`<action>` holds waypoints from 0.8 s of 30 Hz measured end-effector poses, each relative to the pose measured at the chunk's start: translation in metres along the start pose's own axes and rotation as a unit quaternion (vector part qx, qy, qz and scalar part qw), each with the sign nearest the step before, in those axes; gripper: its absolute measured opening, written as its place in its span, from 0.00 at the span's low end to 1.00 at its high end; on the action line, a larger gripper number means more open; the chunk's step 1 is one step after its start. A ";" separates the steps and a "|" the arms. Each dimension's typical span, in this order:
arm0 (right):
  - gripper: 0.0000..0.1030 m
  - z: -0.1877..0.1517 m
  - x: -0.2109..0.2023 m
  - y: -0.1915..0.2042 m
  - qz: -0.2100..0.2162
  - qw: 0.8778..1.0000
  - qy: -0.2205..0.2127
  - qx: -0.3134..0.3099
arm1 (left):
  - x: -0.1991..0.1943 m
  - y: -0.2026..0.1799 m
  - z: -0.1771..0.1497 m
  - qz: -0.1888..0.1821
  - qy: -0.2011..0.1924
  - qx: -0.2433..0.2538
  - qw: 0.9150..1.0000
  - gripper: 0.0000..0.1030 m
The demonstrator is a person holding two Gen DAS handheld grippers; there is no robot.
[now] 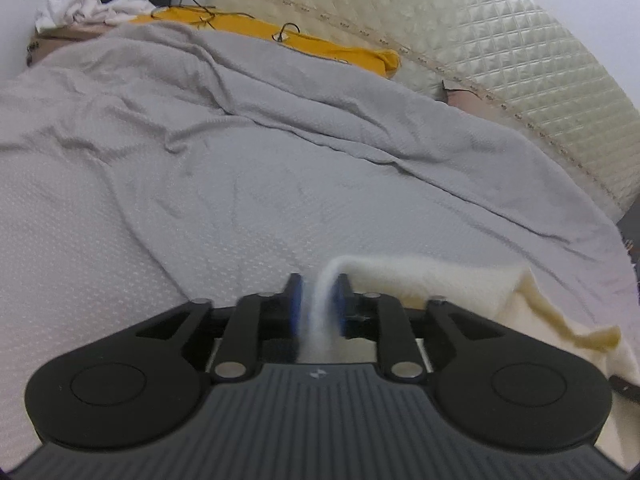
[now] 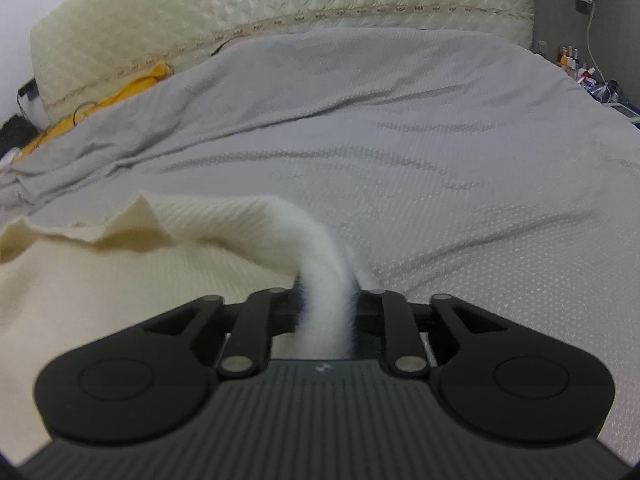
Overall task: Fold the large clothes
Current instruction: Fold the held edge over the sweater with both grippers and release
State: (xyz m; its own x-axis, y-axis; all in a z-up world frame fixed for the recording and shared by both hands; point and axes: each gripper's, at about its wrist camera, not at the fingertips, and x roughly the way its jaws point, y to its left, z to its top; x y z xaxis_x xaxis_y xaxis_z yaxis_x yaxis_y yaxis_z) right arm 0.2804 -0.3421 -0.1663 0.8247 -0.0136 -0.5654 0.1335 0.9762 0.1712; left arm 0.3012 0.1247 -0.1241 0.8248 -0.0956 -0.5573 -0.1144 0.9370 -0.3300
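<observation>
The left claw [image 1: 318,300] stands slightly spread, a strand of cream knit garment [image 1: 440,284] between its blue pads; whether they press it I cannot tell. The right claw [image 2: 326,304] pinches a thicker roll of the same garment [image 2: 100,280]. In the left view it lies at the lower right, in the right view at the lower left, on the grey bedspread [image 1: 240,168]. It looks soft, light, fuzzy and limp, likely to sag and stretch; best held at opposite corners of one edge.
</observation>
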 end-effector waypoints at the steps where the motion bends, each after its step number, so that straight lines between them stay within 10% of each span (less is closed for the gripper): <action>1: 0.35 0.000 -0.003 -0.002 -0.002 1.000 -0.003 0.005 | -0.006 -0.002 0.000 0.004 -0.004 0.003 1.000 0.40; 4: 0.56 0.000 -0.024 -0.004 0.004 1.000 -0.020 0.021 | -0.033 -0.007 -0.005 -0.004 -0.020 0.006 1.000 0.51; 20: 0.57 -0.042 -0.148 0.011 0.149 0.975 -0.047 0.158 | -0.155 -0.063 -0.089 -0.121 0.002 -0.025 0.992 0.63; 24: 0.59 -0.064 -0.158 0.016 0.177 0.965 -0.017 0.192 | -0.166 -0.062 -0.118 -0.132 0.027 -0.060 0.989 0.80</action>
State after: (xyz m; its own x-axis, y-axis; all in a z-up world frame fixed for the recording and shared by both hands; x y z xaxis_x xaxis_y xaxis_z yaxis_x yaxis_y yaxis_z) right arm 0.1169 -0.3105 -0.1256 0.8728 0.2918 -0.3913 0.0290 0.7691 0.6384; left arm 0.1056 0.0427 -0.1012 0.8041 -0.3533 -0.4781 0.0337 0.8300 -0.5567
